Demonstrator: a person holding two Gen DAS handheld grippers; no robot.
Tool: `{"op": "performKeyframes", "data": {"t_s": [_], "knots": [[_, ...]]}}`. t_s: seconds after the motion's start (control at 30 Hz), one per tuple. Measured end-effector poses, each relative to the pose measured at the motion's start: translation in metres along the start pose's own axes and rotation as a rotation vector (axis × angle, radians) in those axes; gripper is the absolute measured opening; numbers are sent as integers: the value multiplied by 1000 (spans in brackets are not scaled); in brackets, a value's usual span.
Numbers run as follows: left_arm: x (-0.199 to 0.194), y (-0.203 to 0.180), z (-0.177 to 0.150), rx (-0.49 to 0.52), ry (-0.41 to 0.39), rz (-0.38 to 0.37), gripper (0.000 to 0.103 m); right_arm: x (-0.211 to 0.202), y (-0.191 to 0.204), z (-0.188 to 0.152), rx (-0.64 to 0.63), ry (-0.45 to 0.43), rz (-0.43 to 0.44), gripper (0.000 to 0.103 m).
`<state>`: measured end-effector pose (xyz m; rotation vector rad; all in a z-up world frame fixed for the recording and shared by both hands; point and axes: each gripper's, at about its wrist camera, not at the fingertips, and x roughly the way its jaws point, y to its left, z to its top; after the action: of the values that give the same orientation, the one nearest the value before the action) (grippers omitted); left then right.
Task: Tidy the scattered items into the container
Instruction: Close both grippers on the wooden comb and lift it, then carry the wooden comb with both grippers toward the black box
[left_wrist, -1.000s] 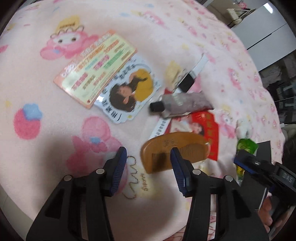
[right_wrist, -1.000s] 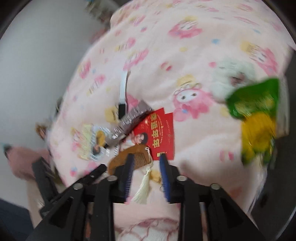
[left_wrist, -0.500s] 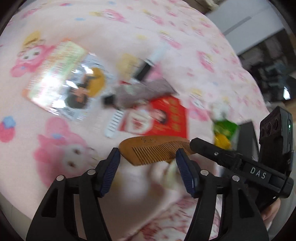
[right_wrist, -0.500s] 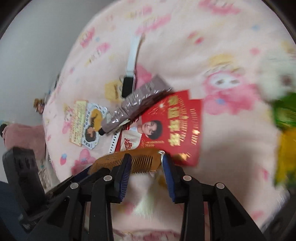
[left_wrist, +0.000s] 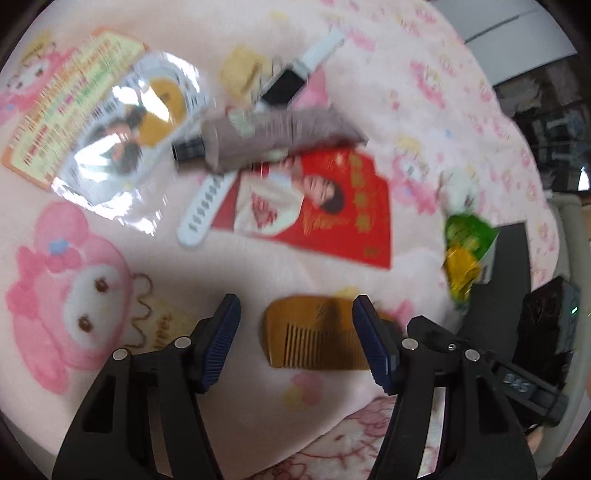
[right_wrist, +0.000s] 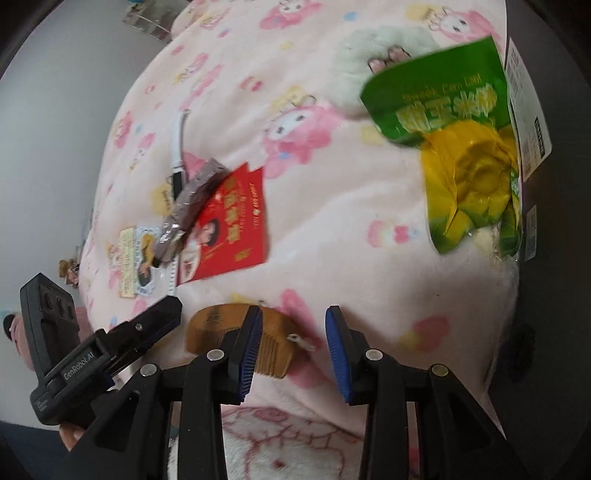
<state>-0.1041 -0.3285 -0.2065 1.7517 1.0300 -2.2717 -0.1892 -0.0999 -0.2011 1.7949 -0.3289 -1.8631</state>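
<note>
Wooden comb (left_wrist: 317, 334) is lying flat on the pink blanket (left_wrist: 110, 387), between the spread fingers of the left gripper (left_wrist: 295, 332); nothing is being held. The tube (left_wrist: 273, 134), red card (left_wrist: 317, 206) and white strap (left_wrist: 203, 210) are waiting farther away, still scattered.

From the right wrist, the right gripper (right_wrist: 293, 341) is hanging spread beside the comb (right_wrist: 218, 326). A green snack bag (right_wrist: 454, 147) is lying at the blanket's edge. No container is clearly showing, so most work seems left.
</note>
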Motion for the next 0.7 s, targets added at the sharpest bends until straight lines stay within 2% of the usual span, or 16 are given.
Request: {"op": "performKeyframes", "data": {"t_s": [0.07,0.17,0.2,0.27,0.33,0.5,0.57,0.7], "knots": [[4,-6,-3,30,-2,23,63,10,1,-3,-5,49,51,32],[2,-12,-5,31,25,-42,60,22,3,-11,-10,101,85,32],[0,-15,-5,34,13,-39,53,24,4,-14,-8,104,93,32],[-5,-19,-7,43,-21,-17,40,15,2,-13,-2,45,83,30],[-10,-19,-10,35,-44,-32,40,3,2,-10,-9,-28,98,26],[-36,-36,-22,62,-60,-112,40,-33,12,-18,-60,-108,93,24],[-58,-51,-30,122,-65,-158,39,-56,15,-25,-73,-162,92,23],[-97,-99,-55,247,-92,-270,39,-135,8,-56,-112,-299,130,22]]}}
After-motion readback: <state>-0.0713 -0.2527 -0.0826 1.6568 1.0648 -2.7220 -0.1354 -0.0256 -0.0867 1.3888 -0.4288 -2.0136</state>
